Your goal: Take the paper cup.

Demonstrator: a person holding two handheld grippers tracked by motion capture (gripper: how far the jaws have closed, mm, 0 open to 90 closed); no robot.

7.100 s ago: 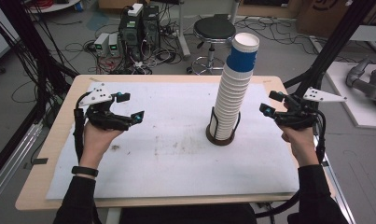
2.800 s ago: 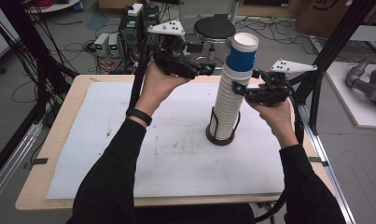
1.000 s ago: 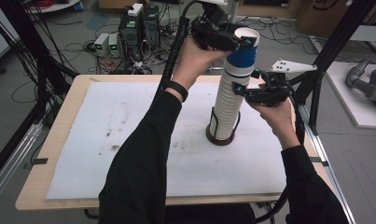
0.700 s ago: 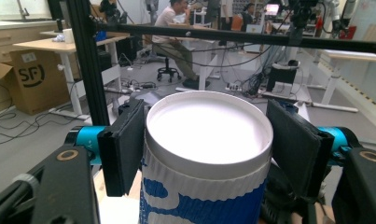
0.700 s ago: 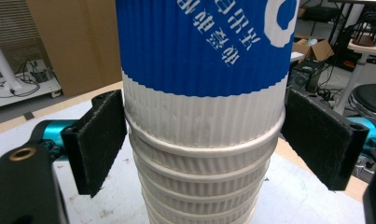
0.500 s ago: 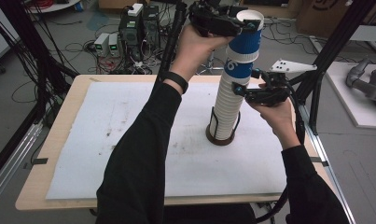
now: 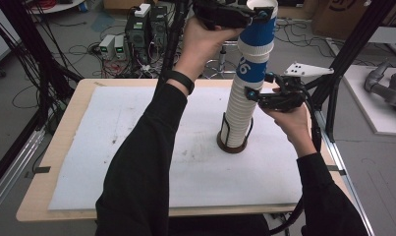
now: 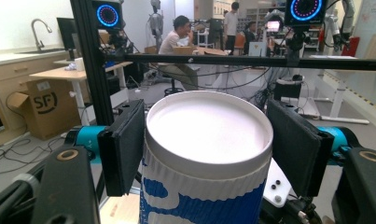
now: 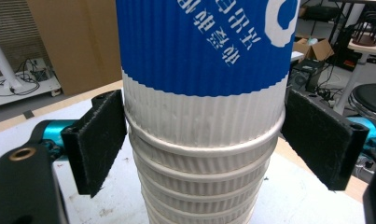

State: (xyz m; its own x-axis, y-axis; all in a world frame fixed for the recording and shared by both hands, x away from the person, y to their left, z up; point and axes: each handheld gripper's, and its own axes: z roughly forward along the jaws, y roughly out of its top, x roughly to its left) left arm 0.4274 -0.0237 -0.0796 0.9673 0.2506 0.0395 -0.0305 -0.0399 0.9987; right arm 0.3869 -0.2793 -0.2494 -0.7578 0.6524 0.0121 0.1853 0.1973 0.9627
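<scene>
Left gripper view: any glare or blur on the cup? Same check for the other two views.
Left gripper view: top cup has its white inside washed out, rim sharp; the pads are slightly soft; background lit brightly. Right gripper view: cup stack is sharp and evenly lit, room behind soft. High view: dim and soft overall, with faint shadow around the stack's holder.

Grey floor (image 7: 63, 59) with cables; cardboard boxes (image 8: 34, 112); distant desks (image 8: 59, 72)

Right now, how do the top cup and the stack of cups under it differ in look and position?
The top cup is blue with white print; the stack of cups is white. The top cup is lifted and sits between the left gripper pads up high; the stack stands in a dark holder, with the right gripper around it. Both have ribbed walls.
</scene>
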